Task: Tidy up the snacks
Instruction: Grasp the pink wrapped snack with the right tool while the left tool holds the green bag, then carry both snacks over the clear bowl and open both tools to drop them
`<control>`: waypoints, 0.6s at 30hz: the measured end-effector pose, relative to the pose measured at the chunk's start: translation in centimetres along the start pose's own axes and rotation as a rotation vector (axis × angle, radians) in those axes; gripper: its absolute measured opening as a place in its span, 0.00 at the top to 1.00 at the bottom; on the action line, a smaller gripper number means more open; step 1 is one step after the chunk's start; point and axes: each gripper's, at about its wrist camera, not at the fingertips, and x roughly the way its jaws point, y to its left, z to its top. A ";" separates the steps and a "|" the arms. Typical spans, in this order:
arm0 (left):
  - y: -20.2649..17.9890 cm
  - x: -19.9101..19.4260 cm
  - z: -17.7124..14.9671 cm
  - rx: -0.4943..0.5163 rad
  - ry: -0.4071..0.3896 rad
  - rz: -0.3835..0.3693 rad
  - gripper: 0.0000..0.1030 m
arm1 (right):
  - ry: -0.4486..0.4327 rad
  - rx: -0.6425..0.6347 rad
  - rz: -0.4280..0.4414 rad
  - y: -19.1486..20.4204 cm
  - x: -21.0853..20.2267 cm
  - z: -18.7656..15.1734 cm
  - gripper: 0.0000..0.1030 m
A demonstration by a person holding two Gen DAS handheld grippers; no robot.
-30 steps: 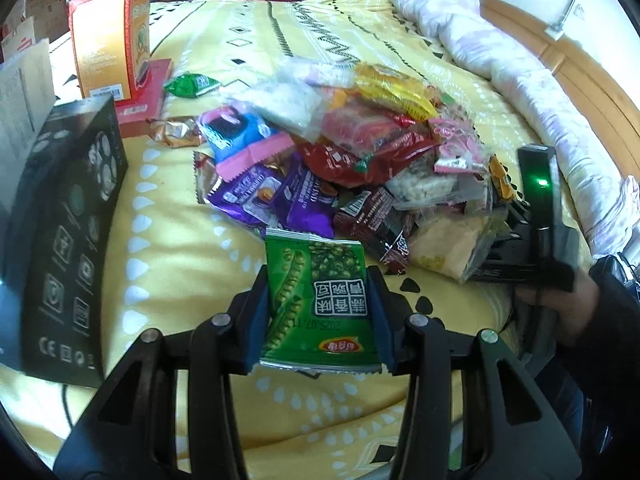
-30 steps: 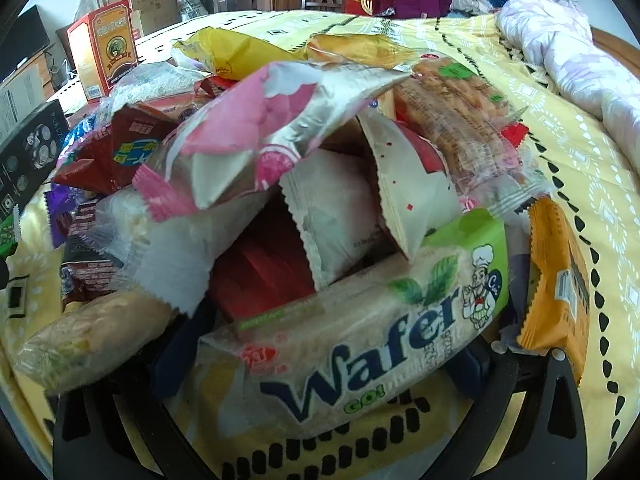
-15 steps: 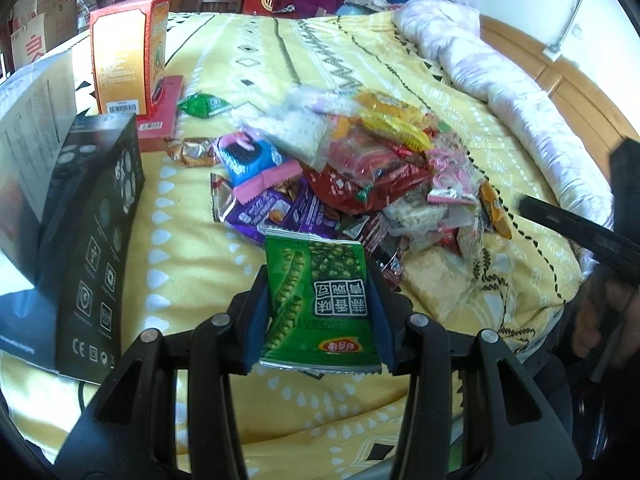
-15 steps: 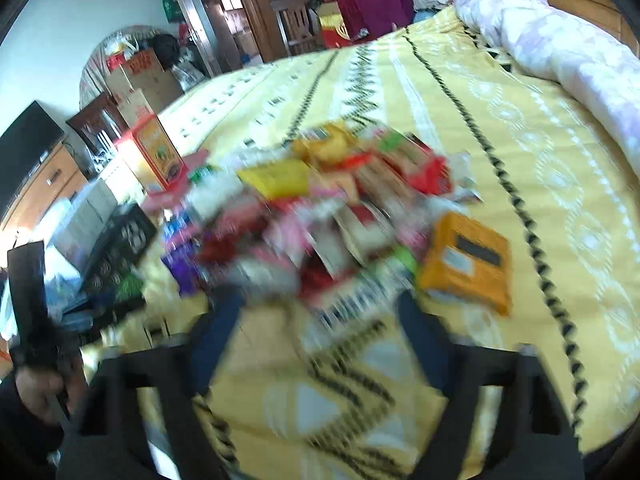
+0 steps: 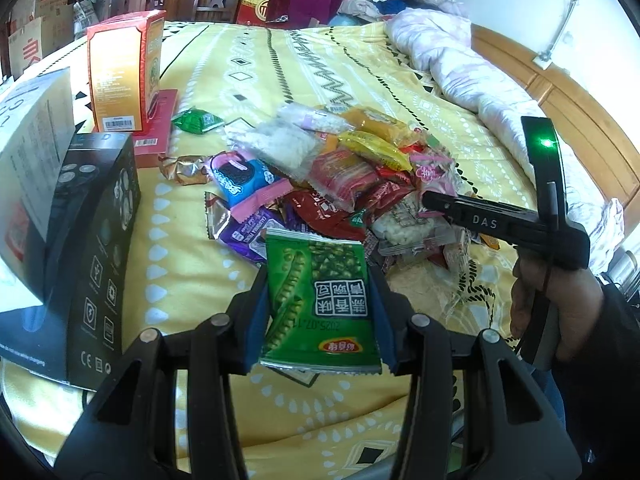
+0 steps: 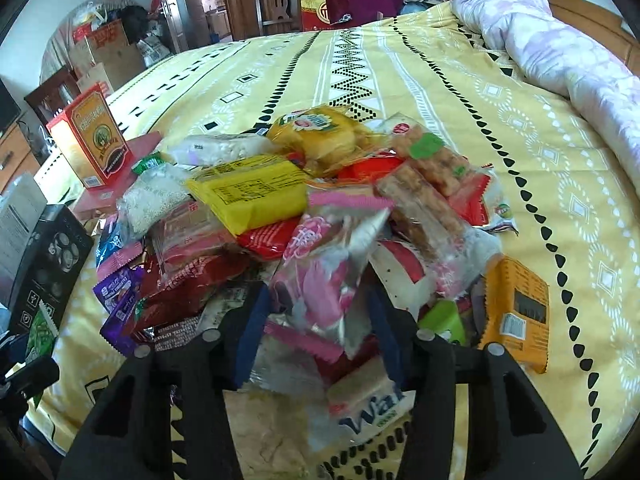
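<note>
Gripping a green pea packet (image 5: 320, 300), the left tool (image 5: 320, 312) contrasts the right tool (image 6: 316, 320) clamping a pink packet (image 6: 320, 280).

Heaped at frame centre on the bedspread (image 5: 192, 280): snack pile (image 5: 344, 176). At left, boxes (image 5: 92, 248); at upper right, rolled quilt (image 5: 460, 68); at lower centre, pea packet (image 5: 320, 300).
</note>
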 end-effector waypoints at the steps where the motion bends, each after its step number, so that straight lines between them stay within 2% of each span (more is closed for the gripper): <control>1: 0.0 0.0 0.0 -0.002 0.002 -0.002 0.54 | -0.009 -0.008 0.000 -0.2 -0.3 0.0 0.60; 11: 0.2 -1.4 1.0 -0.006 -0.022 -0.015 0.55 | -0.106 -0.017 0.115 -1.2 -4.7 0.0 0.61; 18: 0.1 -6.1 3.6 0.008 -0.159 0.035 0.55 | -0.223 -0.076 0.166 0.8 -10.1 1.2 0.62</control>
